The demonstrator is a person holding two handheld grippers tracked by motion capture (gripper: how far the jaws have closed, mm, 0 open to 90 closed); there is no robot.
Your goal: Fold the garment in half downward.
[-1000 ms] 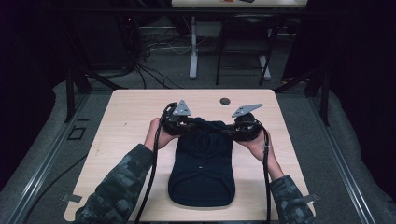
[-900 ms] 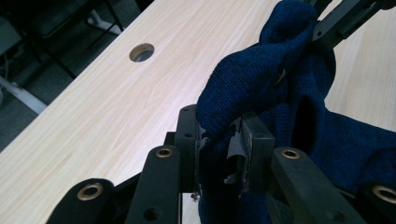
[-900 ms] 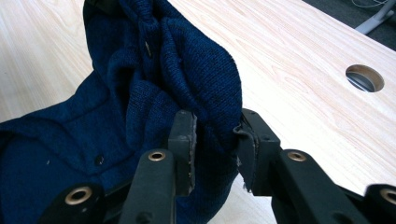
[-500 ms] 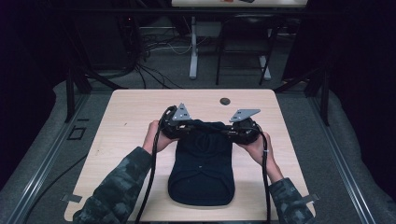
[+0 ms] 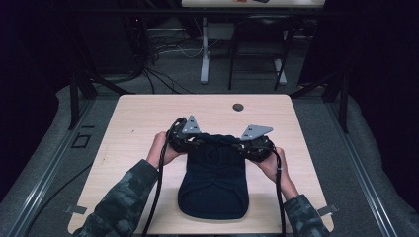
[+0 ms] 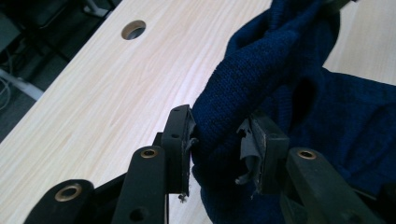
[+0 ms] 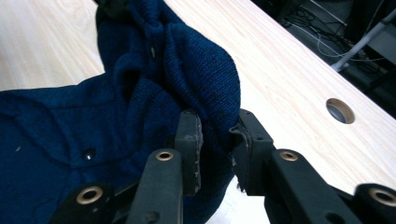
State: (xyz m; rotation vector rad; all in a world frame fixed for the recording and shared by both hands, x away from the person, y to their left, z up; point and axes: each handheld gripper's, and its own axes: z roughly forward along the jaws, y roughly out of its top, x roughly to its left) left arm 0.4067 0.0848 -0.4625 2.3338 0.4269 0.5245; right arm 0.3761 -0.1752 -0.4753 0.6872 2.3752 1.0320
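A dark blue knitted garment (image 5: 213, 187) lies on the light wooden table (image 5: 138, 118), its far edge lifted and bunched between both grippers. My left gripper (image 5: 193, 141) pinches the far left part of the knit (image 6: 219, 135), with thick fabric filling the gap between its pads. My right gripper (image 5: 242, 145) clamps the far right part of the garment (image 7: 212, 100) the same way. A small button (image 7: 88, 154) shows on the flat cloth in the right gripper view. The lifted edge sags between the two grippers.
A round cable hole (image 5: 238, 106) sits in the table near its far edge, also seen as the hole (image 6: 133, 29) and the hole (image 7: 340, 110). Beyond the table are desk legs and loose cables (image 5: 163, 49) on the grey floor. Bare tabletop lies left and right.
Both grippers have moved closer together and slightly toward me, gathering the garment's far edge so it bunches and lifts. The garment's near part has stayed put.
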